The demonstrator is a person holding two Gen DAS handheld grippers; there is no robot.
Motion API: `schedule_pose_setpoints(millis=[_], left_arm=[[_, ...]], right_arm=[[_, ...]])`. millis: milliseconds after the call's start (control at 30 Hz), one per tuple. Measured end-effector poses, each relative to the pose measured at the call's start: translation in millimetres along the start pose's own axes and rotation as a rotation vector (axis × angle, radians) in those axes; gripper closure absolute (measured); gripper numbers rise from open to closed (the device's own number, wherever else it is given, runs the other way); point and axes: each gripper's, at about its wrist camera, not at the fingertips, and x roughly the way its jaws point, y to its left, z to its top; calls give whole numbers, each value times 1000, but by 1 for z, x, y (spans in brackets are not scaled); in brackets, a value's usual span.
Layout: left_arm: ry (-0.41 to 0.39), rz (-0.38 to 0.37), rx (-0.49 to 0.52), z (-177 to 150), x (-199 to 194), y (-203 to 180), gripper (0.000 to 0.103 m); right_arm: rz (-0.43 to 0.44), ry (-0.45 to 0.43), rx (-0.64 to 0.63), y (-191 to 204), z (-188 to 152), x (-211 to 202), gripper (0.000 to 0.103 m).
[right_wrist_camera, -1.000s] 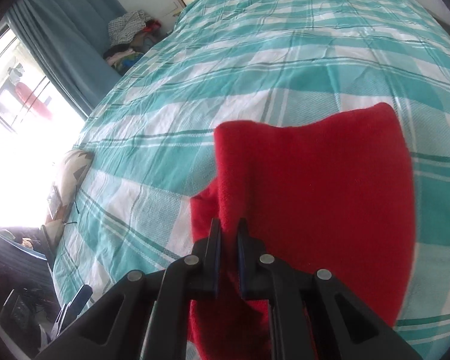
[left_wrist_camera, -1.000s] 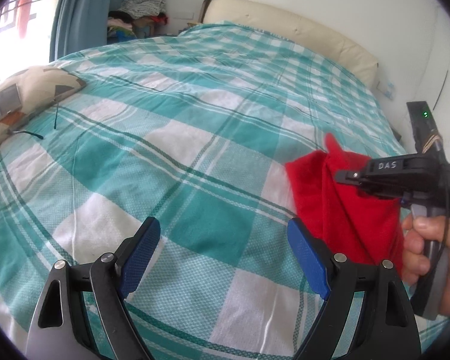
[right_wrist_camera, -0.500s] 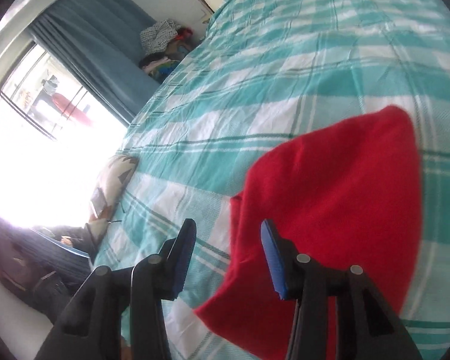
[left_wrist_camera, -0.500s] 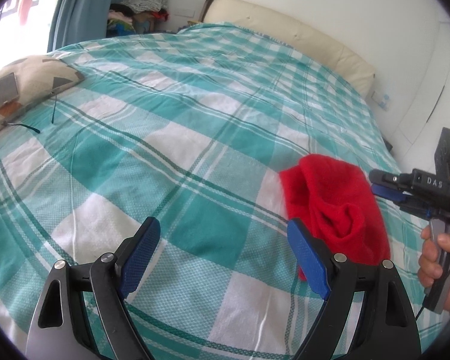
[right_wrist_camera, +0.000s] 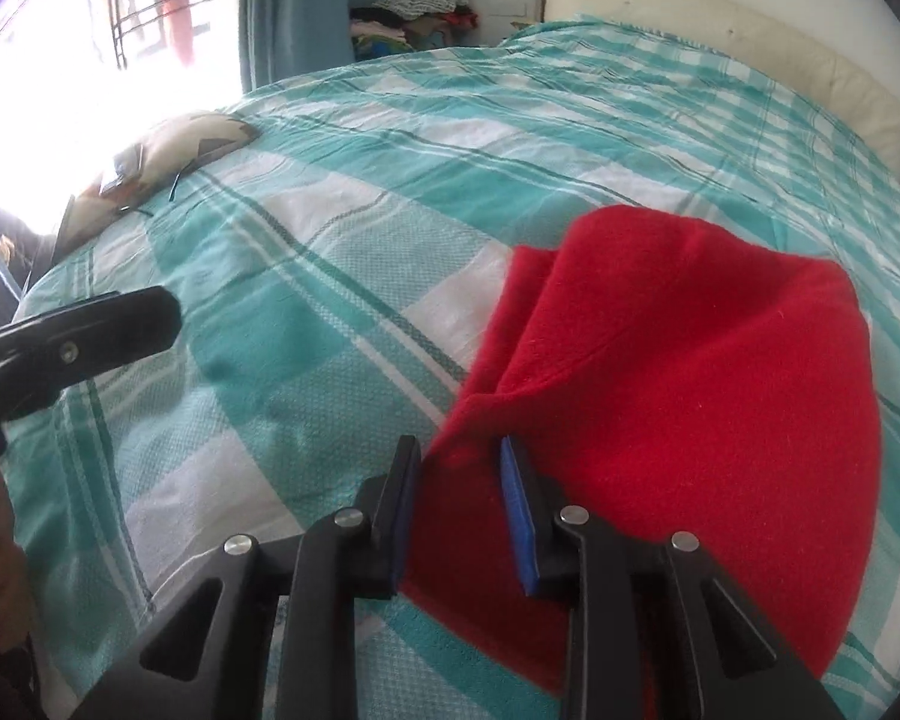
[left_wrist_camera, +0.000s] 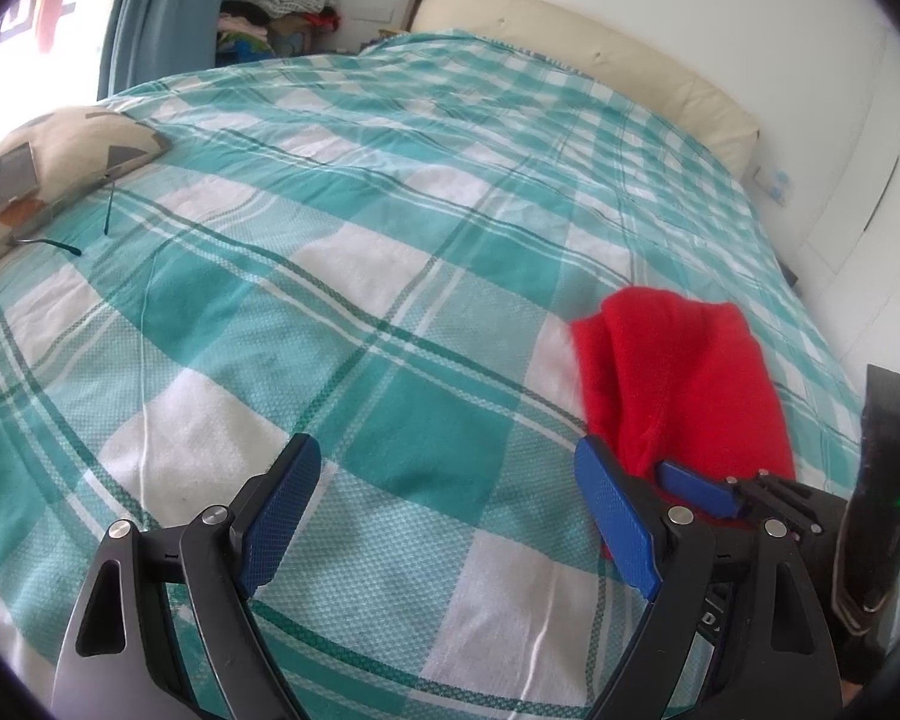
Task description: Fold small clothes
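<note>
Only the right wrist view shows us the window [right_wrist_camera: 60, 60] at ten o'clock. Our right gripper [right_wrist_camera: 459, 498] stands half open around the red cloth [right_wrist_camera: 678, 372] edge; our left gripper [left_wrist_camera: 444, 516] gapes wide, empty.

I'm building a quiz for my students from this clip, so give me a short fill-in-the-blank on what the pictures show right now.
1. The cloth lying on the bed is ____ in colour.
2. The left gripper is open over the checked ____ and holds nothing.
3. The right gripper is ____, its fingers astride the near edge of the cloth.
4. A phone lies on the ____ at the bed's left edge.

Missing words: red; bedspread; open; pillow
</note>
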Motion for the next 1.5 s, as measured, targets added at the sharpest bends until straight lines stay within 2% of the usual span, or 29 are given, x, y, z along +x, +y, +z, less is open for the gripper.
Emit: schedule_pose_setpoints(millis=[100, 233, 300, 367, 400, 467, 533, 567, 633, 667, 733, 833, 933, 1000, 1033, 1067, 1100, 1167, 1200, 1267, 1433, 1500], left_arm=[[1, -3, 16, -1, 0, -3, 15], [33, -13, 35, -4, 6, -10, 15], [64, -36, 33, -6, 11, -14, 15], [100, -73, 26, -10, 18, -19, 14], [125, -105, 17, -11, 22, -22, 14], [176, -183, 0, -5, 31, -28, 14], [192, -243, 1, 10, 39, -38, 11], [209, -268, 8, 18, 48, -43, 3], [291, -289, 46, 31, 74, -57, 2], [333, -279, 76, 35, 90, -65, 3], [390, -255, 134, 39, 113, -78, 3], [419, -248, 165, 42, 130, -90, 3], [443, -279, 147, 44, 141, -99, 2], [444, -273, 128, 43, 146, -103, 3], [436, -272, 134, 42, 147, -106, 9], [430, -258, 160, 40, 147, -111, 47], [438, -265, 180, 38, 148, -115, 66], [419, -245, 179, 38, 143, -119, 79], [406, -242, 188, 40, 138, -121, 80], [360, -243, 213, 46, 123, -123, 82], [249, -313, 250, 68, 79, -140, 82], [228, -324, 276, 73, 74, -154, 80]], right_arm=[[49, -46, 53, -12, -4, -33, 73], [-48, -132, 120, -43, -26, -77, 73], [-71, -86, 158, -59, -42, -73, 73], [-21, 17, 199, -65, -62, -56, 72], [4, 40, 197, -63, -70, -52, 72], [49, 27, 176, -59, -77, -62, 71], [134, -2, 238, -72, -74, -76, 63], [146, -37, 280, -85, -72, -84, 52], [130, -113, 392, -122, -63, -97, 38], [115, -134, 451, -144, -58, -98, 37], [122, -123, 563, -189, -49, -85, 37], [212, -57, 690, -233, -39, -45, 38], [321, -3, 763, -246, -33, 2, 38], [345, -17, 803, -242, -30, 23, 41], [314, -25, 780, -236, -23, 27, 45], [230, -22, 711, -226, -14, 28, 55], [120, -18, 613, -211, -4, 26, 61], [-55, -30, 431, -180, 12, 18, 76], [-119, -45, 361, -167, 17, 13, 78], [-184, -99, 261, -149, 24, -4, 80], [-182, -236, 243, -150, 36, -64, 80], [-180, -274, 262, -158, 40, -81, 80]])
